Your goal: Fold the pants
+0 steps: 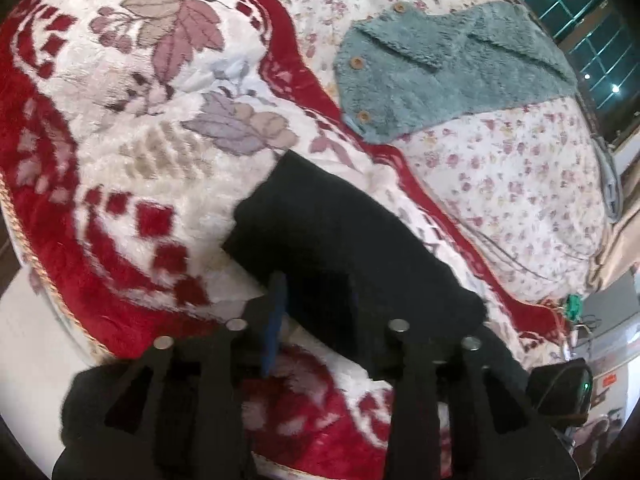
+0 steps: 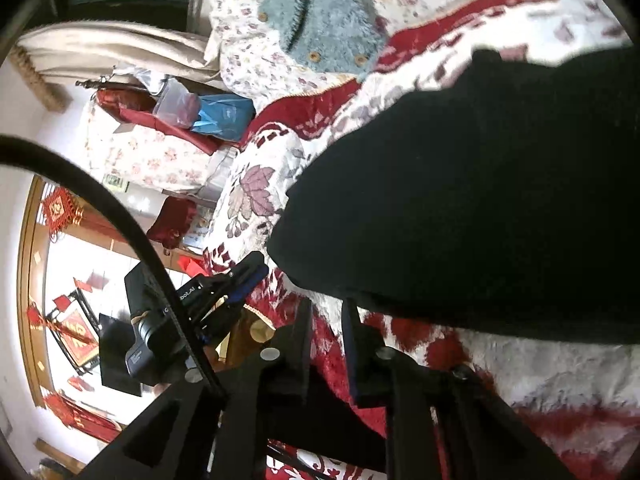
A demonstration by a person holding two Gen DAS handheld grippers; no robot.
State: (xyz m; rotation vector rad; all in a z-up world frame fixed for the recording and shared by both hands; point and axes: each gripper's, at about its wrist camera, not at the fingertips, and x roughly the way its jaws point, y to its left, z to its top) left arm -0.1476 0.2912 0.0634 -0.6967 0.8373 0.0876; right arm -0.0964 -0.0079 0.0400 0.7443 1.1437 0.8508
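The black pants (image 1: 320, 236) lie folded on the red and white floral blanket (image 1: 132, 128) on the bed. In the left wrist view my left gripper (image 1: 316, 304) is open, its blue-padded left finger (image 1: 274, 320) beside the near edge of the pants, the right finger hidden against the dark cloth. In the right wrist view the pants (image 2: 480, 208) fill the right side. My right gripper (image 2: 328, 320) has its fingers close together just below the pants' lower edge, with only a narrow gap and nothing held. The left gripper also shows there (image 2: 224, 292).
A fluffy teal garment with wooden buttons (image 1: 440, 72) lies further back on a floral sheet (image 1: 520, 184). The bed edge is at the left (image 1: 24, 240). A black cable (image 2: 120, 216) crosses the right wrist view. Bags and pillows (image 2: 192, 120) are piled beside the bed.
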